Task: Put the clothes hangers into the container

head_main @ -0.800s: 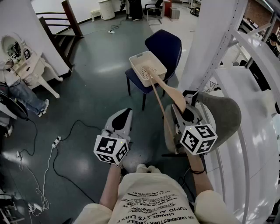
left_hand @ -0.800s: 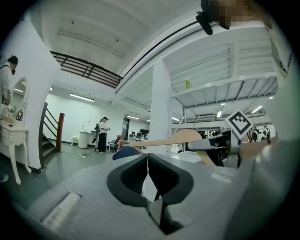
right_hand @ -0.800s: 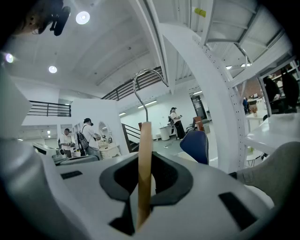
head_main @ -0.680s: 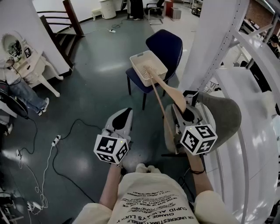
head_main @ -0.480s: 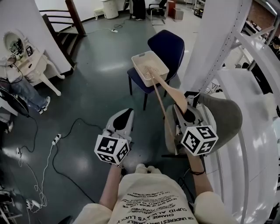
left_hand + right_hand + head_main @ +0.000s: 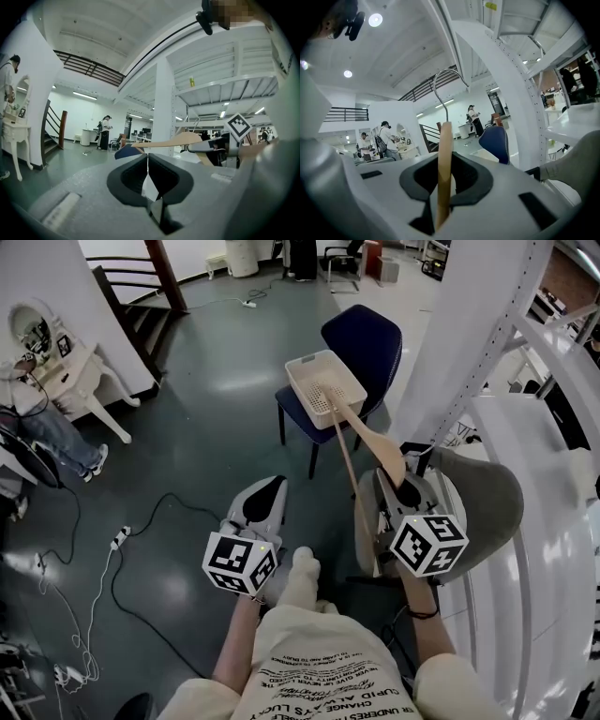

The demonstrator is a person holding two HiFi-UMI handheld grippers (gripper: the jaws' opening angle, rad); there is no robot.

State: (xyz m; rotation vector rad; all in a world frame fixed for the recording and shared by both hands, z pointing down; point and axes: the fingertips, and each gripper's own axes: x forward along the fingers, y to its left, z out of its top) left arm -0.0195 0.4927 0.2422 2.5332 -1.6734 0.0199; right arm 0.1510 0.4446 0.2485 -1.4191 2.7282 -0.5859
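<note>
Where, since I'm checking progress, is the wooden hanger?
The wooden hanger sits right of centre in the head view, clamped in the right gripper, its far end toward the white basket on the blue chair.

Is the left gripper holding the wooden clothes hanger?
No, the left gripper is shut empty; the right gripper holds the wooden clothes hanger.

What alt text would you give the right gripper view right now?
The right gripper is shut on a wooden clothes hanger standing upright between its fingers, metal hook on top. Behind are a blue chair and a white pillar.
</note>
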